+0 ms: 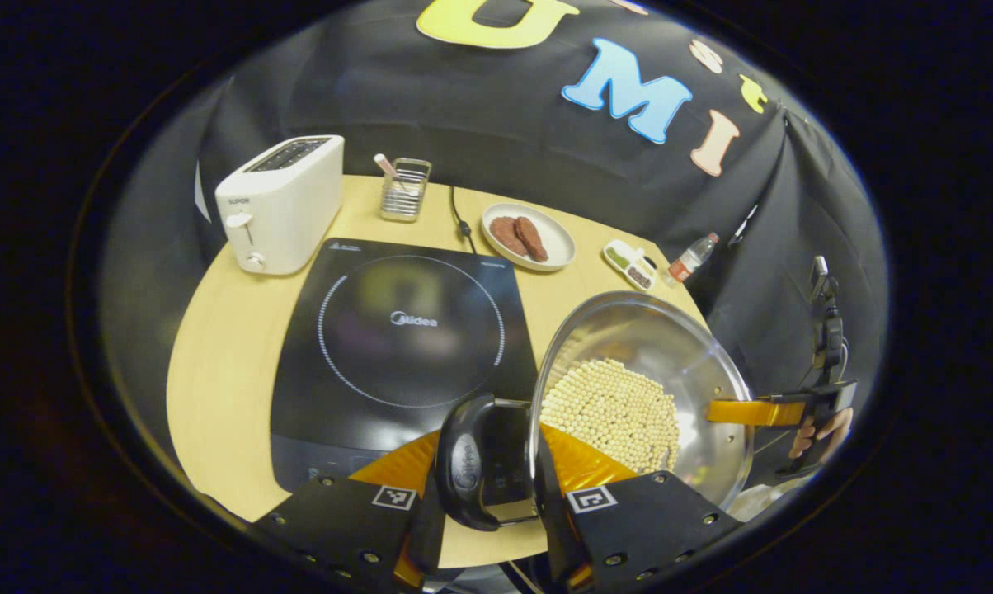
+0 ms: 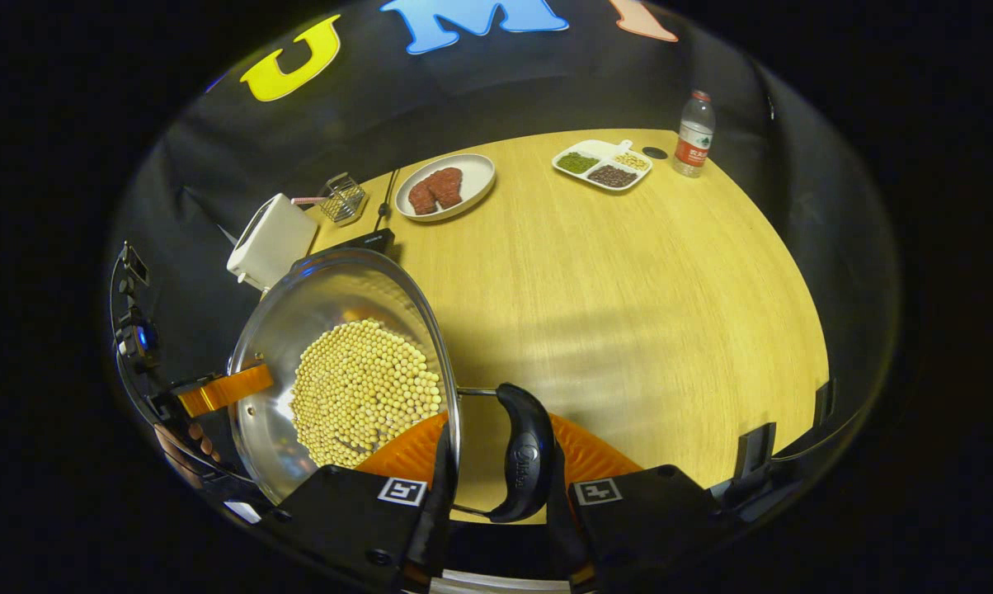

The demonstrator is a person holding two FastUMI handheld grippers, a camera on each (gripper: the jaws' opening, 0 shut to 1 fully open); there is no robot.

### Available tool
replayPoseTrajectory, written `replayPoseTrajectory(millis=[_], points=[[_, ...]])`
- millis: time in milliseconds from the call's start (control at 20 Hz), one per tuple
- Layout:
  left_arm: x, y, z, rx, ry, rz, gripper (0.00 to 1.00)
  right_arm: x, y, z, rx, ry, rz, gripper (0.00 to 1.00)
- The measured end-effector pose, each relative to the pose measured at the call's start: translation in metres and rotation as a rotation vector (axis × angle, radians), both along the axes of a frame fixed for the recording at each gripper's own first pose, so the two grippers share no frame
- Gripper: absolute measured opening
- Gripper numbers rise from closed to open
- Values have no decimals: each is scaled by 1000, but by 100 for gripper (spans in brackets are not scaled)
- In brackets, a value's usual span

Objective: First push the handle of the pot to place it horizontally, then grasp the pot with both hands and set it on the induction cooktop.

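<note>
the pot [image 1: 641, 388], full of beans, hangs between both grippers: left gripper [image 1: 496, 503] clamped on one side handle, right gripper [image 2: 496, 495] clamped on the opposite one. the induction cooktop [image 1: 397, 346] lies toward the counter's toaster-side edge, beyond the left gripper.

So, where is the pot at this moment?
The pot is held between both grippers, just right of the induction cooktop in the left gripper view, not yet centred on it.
</note>
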State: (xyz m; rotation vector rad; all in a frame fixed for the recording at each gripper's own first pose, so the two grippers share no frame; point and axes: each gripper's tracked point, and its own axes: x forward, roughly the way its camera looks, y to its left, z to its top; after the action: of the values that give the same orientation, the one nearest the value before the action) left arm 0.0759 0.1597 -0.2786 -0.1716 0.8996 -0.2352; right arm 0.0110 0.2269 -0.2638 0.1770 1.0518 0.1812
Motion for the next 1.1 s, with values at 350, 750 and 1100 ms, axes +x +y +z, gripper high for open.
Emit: replayPoseTrajectory(millis=[350, 750, 1100], points=[[22, 61, 4, 23, 1, 39, 55, 30, 54, 2, 20, -3, 32, 47], [49, 105, 4, 54, -25, 68, 55, 62, 94, 2, 66, -9, 35, 50], [77, 141, -9, 81, -47, 85, 51, 89, 128, -12, 118, -1, 12, 49]])
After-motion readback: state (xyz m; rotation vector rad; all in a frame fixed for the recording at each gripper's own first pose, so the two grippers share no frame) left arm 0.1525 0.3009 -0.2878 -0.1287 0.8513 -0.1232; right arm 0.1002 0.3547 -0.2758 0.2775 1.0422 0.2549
